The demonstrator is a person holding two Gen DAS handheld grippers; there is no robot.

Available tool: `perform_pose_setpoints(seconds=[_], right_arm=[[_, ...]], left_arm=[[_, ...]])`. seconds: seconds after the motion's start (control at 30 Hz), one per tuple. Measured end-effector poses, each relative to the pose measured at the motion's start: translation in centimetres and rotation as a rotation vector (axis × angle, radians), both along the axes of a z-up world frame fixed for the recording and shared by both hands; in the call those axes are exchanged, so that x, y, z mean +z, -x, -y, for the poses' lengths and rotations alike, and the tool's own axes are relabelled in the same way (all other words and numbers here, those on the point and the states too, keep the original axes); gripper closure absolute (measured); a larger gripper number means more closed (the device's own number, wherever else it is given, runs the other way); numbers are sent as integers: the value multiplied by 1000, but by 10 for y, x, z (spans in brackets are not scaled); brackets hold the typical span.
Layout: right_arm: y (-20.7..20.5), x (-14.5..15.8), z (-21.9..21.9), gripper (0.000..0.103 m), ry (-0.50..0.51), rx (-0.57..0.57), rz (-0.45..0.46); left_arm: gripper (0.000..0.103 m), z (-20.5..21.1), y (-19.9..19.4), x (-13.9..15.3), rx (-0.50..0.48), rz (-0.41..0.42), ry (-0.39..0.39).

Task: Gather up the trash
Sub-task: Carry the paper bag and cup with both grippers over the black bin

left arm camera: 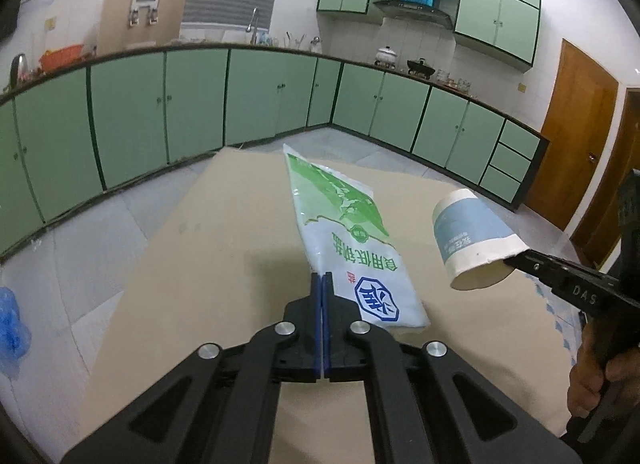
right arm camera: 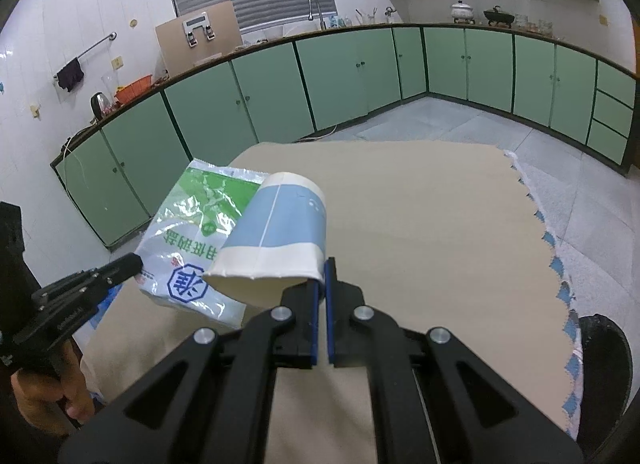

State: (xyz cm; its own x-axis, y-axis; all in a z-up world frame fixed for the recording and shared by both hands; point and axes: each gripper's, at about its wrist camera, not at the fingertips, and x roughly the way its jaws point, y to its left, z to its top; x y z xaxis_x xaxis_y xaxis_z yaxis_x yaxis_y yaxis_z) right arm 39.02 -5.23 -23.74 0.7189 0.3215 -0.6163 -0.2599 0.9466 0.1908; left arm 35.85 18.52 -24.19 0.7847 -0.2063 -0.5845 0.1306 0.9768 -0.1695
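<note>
Green cabinets curve across the top of both views, above a flat sheet of matte brown cardboard covering the table. At frame centre, our left gripper has its blue pads pressed together on the edge of a glossy, crinkled plastic bag printed green and white, lifted off the cardboard. At right, our right gripper pinches the rim of a paper cup, blue-banded, tipped on its side; we cannot see inside it.
</note>
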Motion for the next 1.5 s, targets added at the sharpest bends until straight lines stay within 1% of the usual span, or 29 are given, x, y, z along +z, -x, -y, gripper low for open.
perform_pose_setpoints(seconds=[0.1,0.23,0.4,0.53,0.67,0.87,0.93,1.07,1.23,1.4,1.5], right_arm=[[8,11,9,101,-7,-13,20],[22,29,27,101,-9,-37,54],[45,44,64,101,-2,-86,84],[63,54,93,101,-1,-134,99],[80,59,123,101,8,-181,107],[106,65,183,101,8,-274,121],[113,65,200,101,8,-302,124],[131,63,247,101,9,-374,122],[155,57,298,101,14,-460,122],[171,37,346,101,13,-543,87],[177,13,374,101,19,-595,43]], left_arm=[[103,8,5,14,-1,13,-6],[103,20,15,26,-12,29,-19],[103,40,29,38,-38,43,-25],[103,68,41,52,-78,62,-36],[103,103,50,68,-138,88,-45],[103,162,59,85,-231,119,-62],[103,182,60,88,-263,123,-62],[103,227,62,91,-335,127,-69],[103,280,61,88,-415,117,-71],[103,334,61,74,-498,91,-93],[103,364,58,59,-548,71,-109]])
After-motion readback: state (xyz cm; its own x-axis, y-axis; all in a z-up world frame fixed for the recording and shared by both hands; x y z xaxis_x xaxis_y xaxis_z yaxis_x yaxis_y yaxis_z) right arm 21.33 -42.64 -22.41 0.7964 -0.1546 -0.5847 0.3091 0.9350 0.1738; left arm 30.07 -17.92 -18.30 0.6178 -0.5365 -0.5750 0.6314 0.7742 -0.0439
